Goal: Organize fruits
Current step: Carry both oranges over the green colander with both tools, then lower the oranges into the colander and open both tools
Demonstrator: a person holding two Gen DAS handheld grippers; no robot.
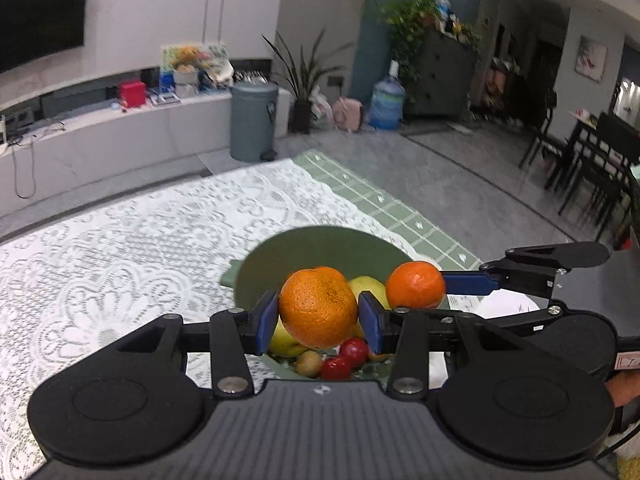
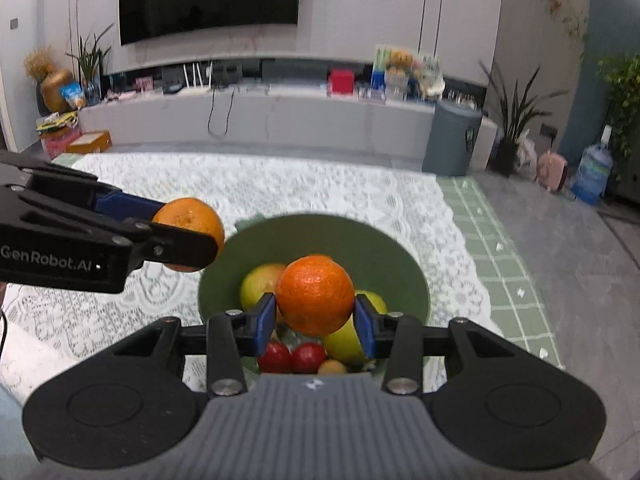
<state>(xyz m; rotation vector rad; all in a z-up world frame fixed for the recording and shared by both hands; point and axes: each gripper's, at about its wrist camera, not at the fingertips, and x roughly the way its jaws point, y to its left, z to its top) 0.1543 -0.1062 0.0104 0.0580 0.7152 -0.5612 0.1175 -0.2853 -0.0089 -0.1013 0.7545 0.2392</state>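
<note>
A green bowl [image 1: 304, 246] [image 2: 384, 248] on the lace-covered table holds yellow-green fruits [image 1: 370, 286] [image 2: 258, 282], red cherry-like fruits [image 1: 354, 351] [image 2: 308, 357] and a small brown fruit [image 1: 309, 363]. My left gripper [image 1: 318, 318] is shut on an orange [image 1: 318, 306] and holds it just above the bowl; it also shows in the right wrist view [image 2: 188, 236] at the bowl's left rim. My right gripper [image 2: 315, 318] is shut on a second orange [image 2: 315, 294] above the bowl's middle, and it shows in the left wrist view [image 1: 416, 285] at the right.
A white lace cloth [image 1: 140, 248] covers the table, with a green checked cloth [image 2: 504, 264] along its right edge. Beyond it stand a grey bin [image 1: 253, 120], a low TV bench [image 2: 256, 116], plants and dark dining chairs [image 1: 592, 168].
</note>
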